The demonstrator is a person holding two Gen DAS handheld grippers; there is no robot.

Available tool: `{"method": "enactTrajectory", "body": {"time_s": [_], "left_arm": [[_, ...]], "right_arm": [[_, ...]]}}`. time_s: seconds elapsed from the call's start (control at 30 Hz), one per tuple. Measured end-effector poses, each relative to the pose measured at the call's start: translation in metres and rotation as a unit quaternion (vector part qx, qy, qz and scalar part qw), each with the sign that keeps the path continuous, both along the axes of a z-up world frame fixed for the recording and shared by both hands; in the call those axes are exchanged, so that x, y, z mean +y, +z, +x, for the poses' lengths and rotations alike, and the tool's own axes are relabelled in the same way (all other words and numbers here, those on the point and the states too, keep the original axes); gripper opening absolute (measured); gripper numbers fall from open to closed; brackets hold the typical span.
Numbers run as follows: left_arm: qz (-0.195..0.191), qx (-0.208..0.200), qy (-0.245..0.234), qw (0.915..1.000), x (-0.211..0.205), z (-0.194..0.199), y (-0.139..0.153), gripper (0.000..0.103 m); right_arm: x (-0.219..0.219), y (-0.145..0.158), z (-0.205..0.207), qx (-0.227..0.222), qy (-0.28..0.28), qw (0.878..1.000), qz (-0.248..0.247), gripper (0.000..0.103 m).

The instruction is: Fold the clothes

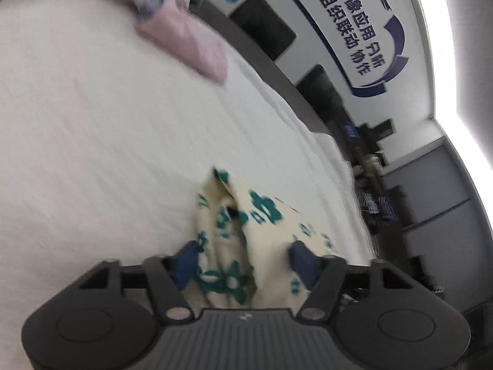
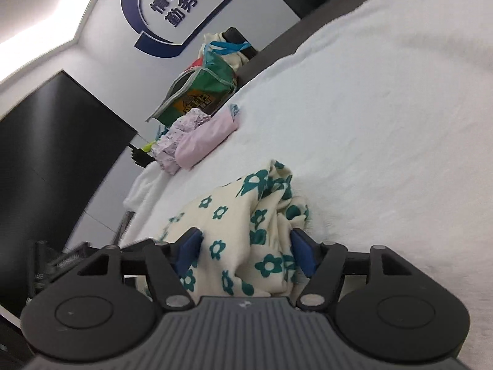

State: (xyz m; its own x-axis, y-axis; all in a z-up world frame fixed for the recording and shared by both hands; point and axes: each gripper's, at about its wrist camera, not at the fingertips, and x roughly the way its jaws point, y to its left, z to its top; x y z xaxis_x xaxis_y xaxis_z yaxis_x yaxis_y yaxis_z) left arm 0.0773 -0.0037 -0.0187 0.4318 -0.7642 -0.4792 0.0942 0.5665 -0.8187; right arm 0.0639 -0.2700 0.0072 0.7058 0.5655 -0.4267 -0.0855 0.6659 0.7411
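A cream garment with teal flowers (image 1: 265, 212) lies bunched on the white bed cover (image 1: 107, 138). My left gripper (image 1: 245, 256) stands over its near end, and the cloth runs up between the blue pads (image 1: 188, 260). The jaws stand apart and I see no squeeze on the fabric. In the right wrist view the same floral garment (image 2: 234, 203) fills the whole gap of my right gripper (image 2: 246, 246). Both blue pads (image 2: 303, 254) lie against the crumpled folds there. The rest of the garment spreads away from the fingers on the bed cover (image 2: 385, 123).
A folded pink garment (image 2: 203, 135) and a pale patterned one lie at the bed's far edge, also in the left view as pink cloth (image 1: 191, 46). A green bag (image 2: 200, 89) stands behind them. A black screen (image 2: 52, 141) hangs on the wall beyond the bed's edge.
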Motion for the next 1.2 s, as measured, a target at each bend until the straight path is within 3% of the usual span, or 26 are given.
{"method": "enactTrajectory", "body": {"time_s": [0.07,0.17,0.3,0.53,0.8,0.9,1.03,1.2], "left_arm": [[-0.040,0.016,0.005,0.9990,0.008,0.001,-0.010,0.035],[-0.060,0.015,0.005,0.9981,0.015,-0.001,-0.010,0.029],[-0.061,-0.018,0.007,0.9980,0.024,-0.007,0.012,0.028],[-0.067,-0.068,0.022,0.9952,0.041,0.002,0.056,0.028],[-0.027,-0.112,0.022,0.9931,0.007,0.075,0.134,0.027],[-0.021,-0.119,0.027,0.9923,-0.018,0.110,0.150,0.027],[-0.024,-0.111,0.021,0.9933,-0.055,0.157,0.140,0.028],[-0.018,-0.102,0.017,0.9945,-0.099,0.210,0.102,0.028]], "right_arm": [[-0.005,-0.005,0.000,0.003,0.003,1.000,0.029,0.042],[-0.008,-0.007,-0.005,-0.001,0.001,0.998,0.060,0.034],[-0.005,0.003,-0.010,-0.022,-0.008,0.997,0.075,0.032],[0.012,0.056,-0.001,-0.087,0.003,0.994,0.059,0.032],[0.003,0.118,0.060,-0.136,0.003,0.990,0.029,0.031],[-0.019,0.135,0.095,-0.129,-0.005,0.991,0.037,0.031],[-0.047,0.145,0.137,-0.120,-0.022,0.992,0.011,0.031],[-0.090,0.128,0.187,-0.094,-0.039,0.995,-0.018,0.031]]}}
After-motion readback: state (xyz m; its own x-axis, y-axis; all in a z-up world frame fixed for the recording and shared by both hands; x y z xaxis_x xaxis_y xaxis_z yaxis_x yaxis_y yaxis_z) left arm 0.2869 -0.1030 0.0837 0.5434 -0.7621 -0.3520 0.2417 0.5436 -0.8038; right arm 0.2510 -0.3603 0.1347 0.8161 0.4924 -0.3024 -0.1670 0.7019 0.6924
